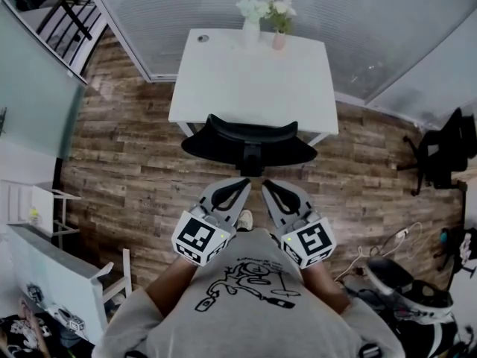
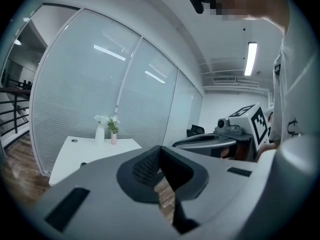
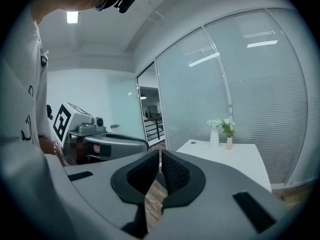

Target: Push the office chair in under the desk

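Observation:
A black office chair point(image 1: 250, 142) stands at the near edge of the white desk point(image 1: 253, 80), its curved backrest turned toward me. Both grippers hover side by side just behind the backrest, close to my chest, apart from the chair. My left gripper point(image 1: 243, 185) is shut with nothing between its jaws, and my right gripper point(image 1: 267, 186) is likewise shut and empty. In the left gripper view the left gripper point(image 2: 161, 151) has its pads together, with the desk point(image 2: 85, 151) beyond. The right gripper view shows the right gripper point(image 3: 160, 156) closed, with the desk point(image 3: 225, 156) to its right.
Two vases of flowers point(image 1: 252, 21) stand at the desk's far edge against a frosted glass wall point(image 1: 387, 28). Another black chair point(image 1: 443, 151) is at the right, with cables point(image 1: 387, 241) and equipment point(image 1: 406, 286) on the wooden floor. A white shelf unit point(image 1: 45, 207) stands at the left.

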A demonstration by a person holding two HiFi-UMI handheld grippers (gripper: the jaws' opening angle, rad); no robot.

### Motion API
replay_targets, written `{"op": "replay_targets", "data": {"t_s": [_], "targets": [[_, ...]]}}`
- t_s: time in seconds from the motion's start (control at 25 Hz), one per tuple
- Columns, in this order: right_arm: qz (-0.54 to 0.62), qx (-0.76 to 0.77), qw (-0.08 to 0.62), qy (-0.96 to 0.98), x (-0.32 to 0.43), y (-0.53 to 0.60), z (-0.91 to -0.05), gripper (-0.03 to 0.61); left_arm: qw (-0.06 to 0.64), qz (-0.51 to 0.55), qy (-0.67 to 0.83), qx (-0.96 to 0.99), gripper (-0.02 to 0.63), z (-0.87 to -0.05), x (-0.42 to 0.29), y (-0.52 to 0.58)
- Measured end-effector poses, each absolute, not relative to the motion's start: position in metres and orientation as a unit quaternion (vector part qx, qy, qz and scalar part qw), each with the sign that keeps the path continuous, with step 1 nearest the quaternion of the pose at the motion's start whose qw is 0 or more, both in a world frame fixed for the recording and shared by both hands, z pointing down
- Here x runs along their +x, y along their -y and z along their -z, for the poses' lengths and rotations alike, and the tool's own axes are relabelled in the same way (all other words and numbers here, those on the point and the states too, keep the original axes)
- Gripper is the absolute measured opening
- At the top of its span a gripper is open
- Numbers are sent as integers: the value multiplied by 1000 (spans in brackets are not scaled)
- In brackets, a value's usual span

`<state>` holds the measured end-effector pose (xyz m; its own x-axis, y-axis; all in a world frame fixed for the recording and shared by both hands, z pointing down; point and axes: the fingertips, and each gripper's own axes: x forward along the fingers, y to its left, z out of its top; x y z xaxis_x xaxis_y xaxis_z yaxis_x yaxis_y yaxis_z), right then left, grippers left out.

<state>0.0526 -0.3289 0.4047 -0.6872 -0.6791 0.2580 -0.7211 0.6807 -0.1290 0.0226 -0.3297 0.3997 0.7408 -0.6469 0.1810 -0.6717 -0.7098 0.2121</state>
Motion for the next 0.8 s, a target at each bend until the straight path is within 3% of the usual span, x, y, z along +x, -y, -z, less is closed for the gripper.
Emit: {"op": "replay_targets", "data": {"t_s": [0.8], "targets": [[-106,386,98,911,42,331,-404,43,137,-56,353,924,2,-400,15,329]]}}
